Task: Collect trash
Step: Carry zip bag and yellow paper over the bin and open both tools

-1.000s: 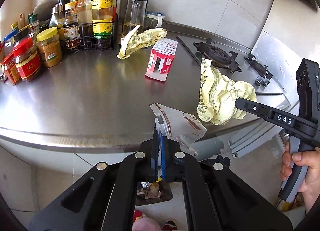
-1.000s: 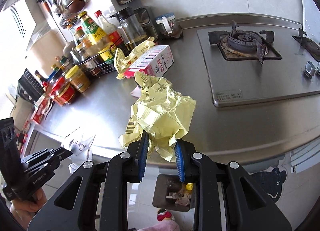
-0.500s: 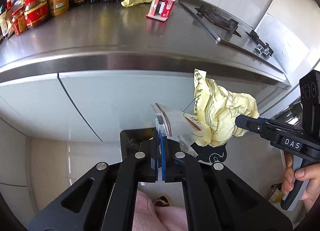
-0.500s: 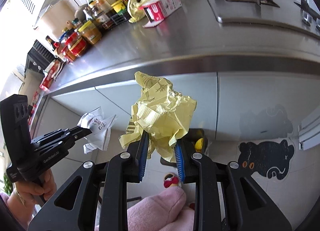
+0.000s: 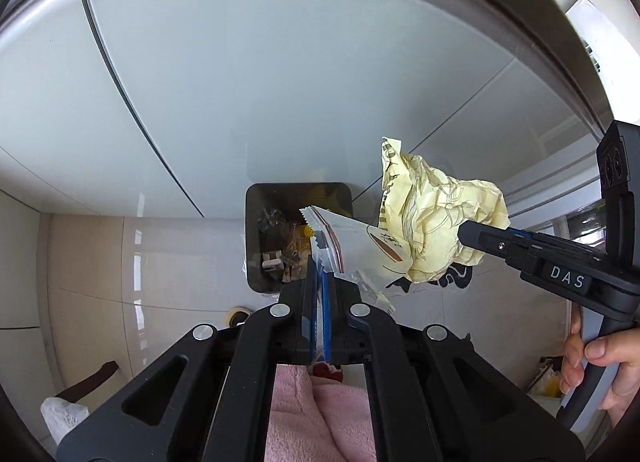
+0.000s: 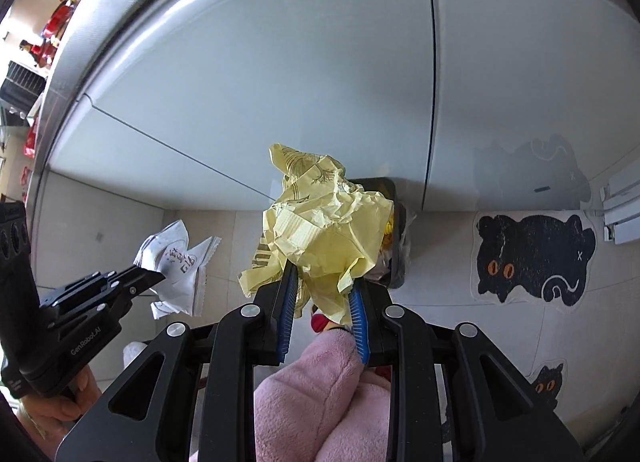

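Observation:
My left gripper [image 5: 319, 276] is shut on a clear-and-white plastic wrapper [image 5: 348, 236], held above the floor just in front of a dark trash bin [image 5: 264, 234] that holds scraps. The wrapper also shows in the right wrist view [image 6: 176, 262]. My right gripper [image 6: 322, 282] is shut on a crumpled yellow paper wrapper [image 6: 324, 230]; the bin [image 6: 398, 258] is mostly hidden behind it. In the left wrist view the yellow wrapper [image 5: 436, 218] hangs to the right of the bin, beside the plastic wrapper.
White cabinet doors [image 5: 280, 82] rise behind the bin under the steel counter edge [image 6: 80, 46]. A black cat mat [image 6: 532, 258] lies on the tiled floor to the right. Pink slippers [image 6: 316, 394] are below the grippers.
Both grippers have dropped from counter height to below the counter edge, down toward the bin on the floor, each still holding its wrapper. The countertop has left view.

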